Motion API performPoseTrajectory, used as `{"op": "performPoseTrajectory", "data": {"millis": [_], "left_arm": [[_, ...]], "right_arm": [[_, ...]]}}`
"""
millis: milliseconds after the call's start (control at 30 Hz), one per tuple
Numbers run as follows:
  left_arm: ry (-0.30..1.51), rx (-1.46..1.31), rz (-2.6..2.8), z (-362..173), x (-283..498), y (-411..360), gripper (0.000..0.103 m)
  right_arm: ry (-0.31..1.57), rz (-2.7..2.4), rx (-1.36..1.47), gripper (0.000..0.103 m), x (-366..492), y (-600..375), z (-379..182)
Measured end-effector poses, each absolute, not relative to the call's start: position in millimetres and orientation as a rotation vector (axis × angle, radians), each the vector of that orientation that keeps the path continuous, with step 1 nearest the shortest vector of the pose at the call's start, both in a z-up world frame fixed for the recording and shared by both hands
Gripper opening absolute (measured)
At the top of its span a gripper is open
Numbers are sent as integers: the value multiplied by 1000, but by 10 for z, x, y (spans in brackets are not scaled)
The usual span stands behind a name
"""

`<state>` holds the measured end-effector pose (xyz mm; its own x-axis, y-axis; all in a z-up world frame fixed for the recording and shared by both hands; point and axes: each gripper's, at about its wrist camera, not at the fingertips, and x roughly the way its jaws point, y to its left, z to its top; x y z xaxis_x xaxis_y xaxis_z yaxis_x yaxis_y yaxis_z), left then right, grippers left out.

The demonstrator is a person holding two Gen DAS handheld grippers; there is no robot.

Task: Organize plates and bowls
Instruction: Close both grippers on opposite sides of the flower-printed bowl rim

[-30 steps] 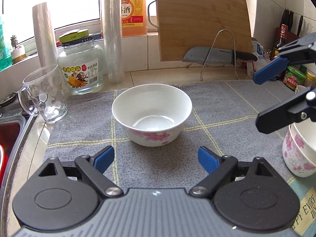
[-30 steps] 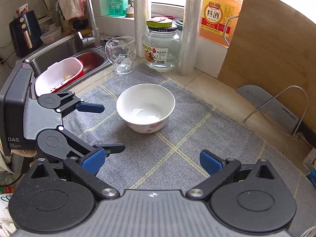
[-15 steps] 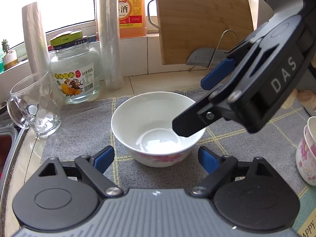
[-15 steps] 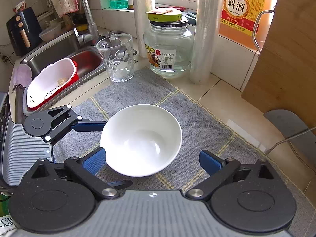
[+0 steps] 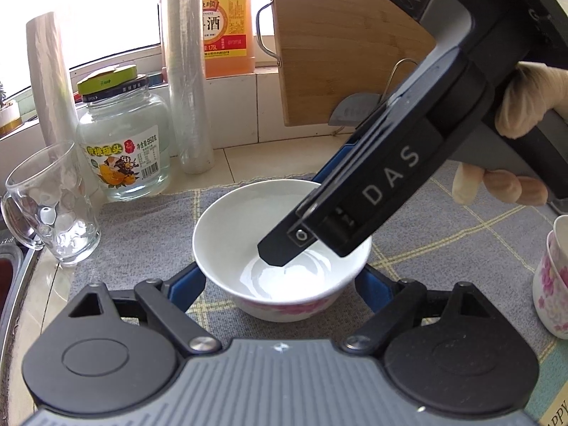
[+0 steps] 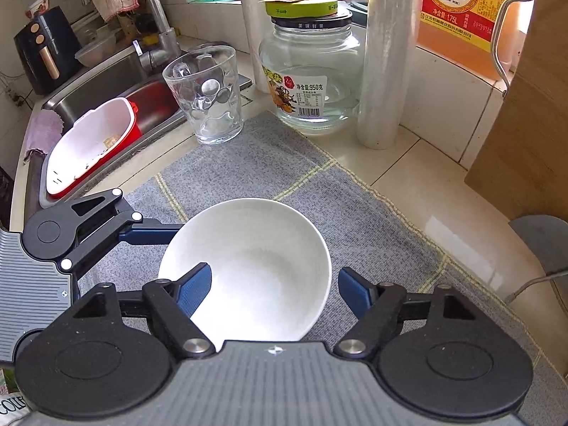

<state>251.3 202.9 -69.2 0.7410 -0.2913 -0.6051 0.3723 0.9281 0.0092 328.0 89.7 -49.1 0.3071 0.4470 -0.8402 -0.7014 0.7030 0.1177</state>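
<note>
My right gripper (image 6: pixel 275 287) is closing, one finger inside the bowl (image 6: pixel 248 269), one outside; its pads aren't pressing yet. My left gripper (image 5: pixel 280 289) straddles it, released. An off-centre pinch could tip it.

My right gripper (image 6: pixel 275 284) slants steeply down from the upper right, its jaws closing with the white bowl's (image 6: pixel 255 269) wall between them: one blue pad inside the bowl, the other just outside its right rim, not yet pressing. My gloved right hand (image 5: pixel 514 113) wraps the handle, fingers curled under it. My left gripper (image 5: pixel 280 289) points gently downward, jaws spread wide on either side of the bowl's base, pads beside it but not gripping.
</note>
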Motion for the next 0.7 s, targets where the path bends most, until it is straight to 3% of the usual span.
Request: {"op": "performPoseTrajectory", "data": {"millis": [167,700], "left_arm": [[642,129,-369,-686,2530,2038,90],[647,159,-387,-578,2413,2003,90]], "right_arm": [[1004,787,-290,76,3297,917,-509],[1004,794,-240,74,3144,812,-377]]}}
